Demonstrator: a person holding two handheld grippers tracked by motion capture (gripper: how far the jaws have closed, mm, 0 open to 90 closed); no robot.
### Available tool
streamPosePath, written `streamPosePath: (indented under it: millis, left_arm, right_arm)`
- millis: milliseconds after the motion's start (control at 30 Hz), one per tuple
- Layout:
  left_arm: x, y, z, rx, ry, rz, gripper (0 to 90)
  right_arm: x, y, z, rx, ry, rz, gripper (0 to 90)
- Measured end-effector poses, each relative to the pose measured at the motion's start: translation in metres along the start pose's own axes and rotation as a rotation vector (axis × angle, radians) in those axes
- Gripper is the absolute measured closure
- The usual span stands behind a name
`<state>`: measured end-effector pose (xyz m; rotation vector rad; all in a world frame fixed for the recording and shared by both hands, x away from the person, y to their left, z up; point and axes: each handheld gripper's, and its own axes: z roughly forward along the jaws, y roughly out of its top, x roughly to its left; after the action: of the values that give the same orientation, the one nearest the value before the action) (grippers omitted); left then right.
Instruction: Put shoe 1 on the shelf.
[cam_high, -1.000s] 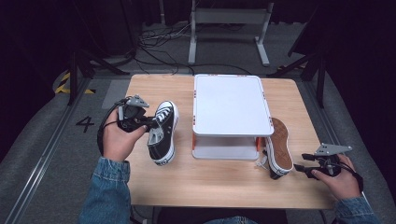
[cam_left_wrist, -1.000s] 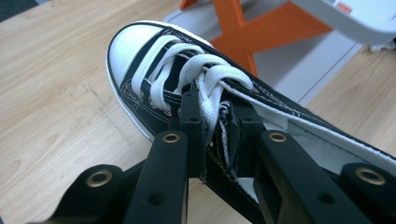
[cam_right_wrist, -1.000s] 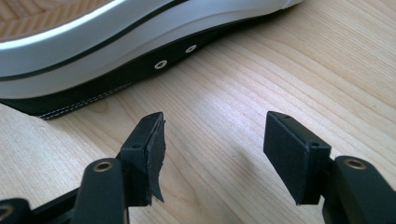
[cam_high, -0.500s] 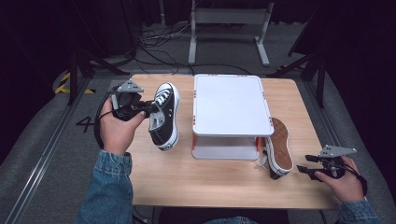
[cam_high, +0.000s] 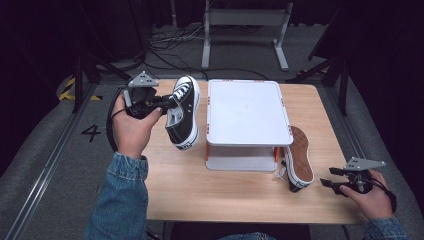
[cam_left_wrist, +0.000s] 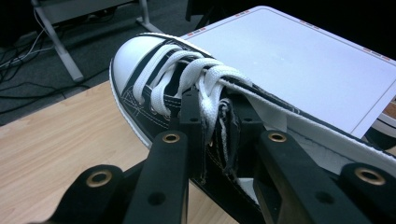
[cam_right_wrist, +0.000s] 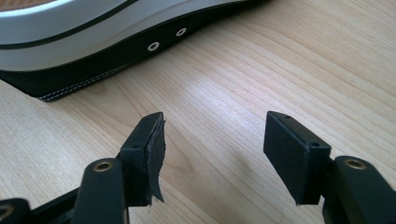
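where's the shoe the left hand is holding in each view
High view: the held shoe is left of centre, clamped by the left hand-held gripper, beside the white box.
Left gripper view: it is in the centre and right, laces pinched between the jaws.
Right gripper view: the shoe here looks like the one lying on the table.
Shared landmark: the white box lid.
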<state>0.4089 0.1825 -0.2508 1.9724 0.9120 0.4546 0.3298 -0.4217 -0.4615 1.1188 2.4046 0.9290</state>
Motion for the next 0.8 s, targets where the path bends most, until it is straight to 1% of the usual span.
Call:
streamPosePath:
  millis: [33,100,133,200,267,333,400,433,567,600,700,767,800]
  left_arm:
    - [0.0,0.002,0.001,0.004,-0.006,0.001,78.9]
    - [0.0,0.004,0.003,-0.005,-0.01,0.014,78.9]
    - [0.001,0.006,0.004,-0.005,-0.021,0.026,78.9]
    - [0.0,0.008,0.005,-0.011,-0.033,0.031,78.9]
    - [-0.001,0.012,0.008,-0.015,-0.056,0.039,78.9]
    - [-0.003,0.016,0.012,-0.019,-0.078,0.043,78.9]
    - [-0.006,0.021,0.016,-0.025,-0.087,0.041,78.9]
    - [-0.008,0.023,0.019,-0.03,-0.088,0.049,79.0]
    - [-0.017,0.033,0.029,-0.031,-0.094,0.056,79.0]
    - [-0.017,0.033,0.029,-0.031,-0.094,0.056,78.9]
    - [-0.024,0.039,0.036,-0.051,-0.097,0.038,78.9]
    - [-0.028,0.042,0.04,-0.064,-0.094,0.029,79.0]
    - [-0.031,0.044,0.042,-0.071,-0.085,0.028,78.9]
  right_arm:
    - [0.0,0.0,0.0,0.001,0.0,0.001,40.2]
    - [0.0,0.0,0.0,0.002,-0.001,0.002,40.2]
    - [0.0,0.0,0.0,0.001,0.0,0.001,40.2]
    - [0.0,0.0,-0.001,0.001,0.0,0.0,40.2]
    - [0.0,0.0,-0.001,0.001,-0.001,0.003,40.1]
    - [0.0,-0.001,-0.001,0.002,-0.001,0.002,40.2]
    - [0.001,-0.001,-0.001,0.002,-0.001,0.001,40.1]
    - [0.001,-0.001,-0.001,0.002,-0.002,0.002,40.2]
    - [0.0,-0.001,-0.002,-0.002,-0.003,0.005,40.1]
    - [0.0,-0.001,-0.002,-0.002,-0.003,0.005,40.1]
    - [-0.001,-0.002,-0.003,-0.001,-0.003,0.005,40.1]
    - [-0.001,-0.002,-0.003,-0.002,-0.004,0.003,40.1]
    - [-0.001,-0.002,-0.003,-0.004,-0.003,0.003,40.1]
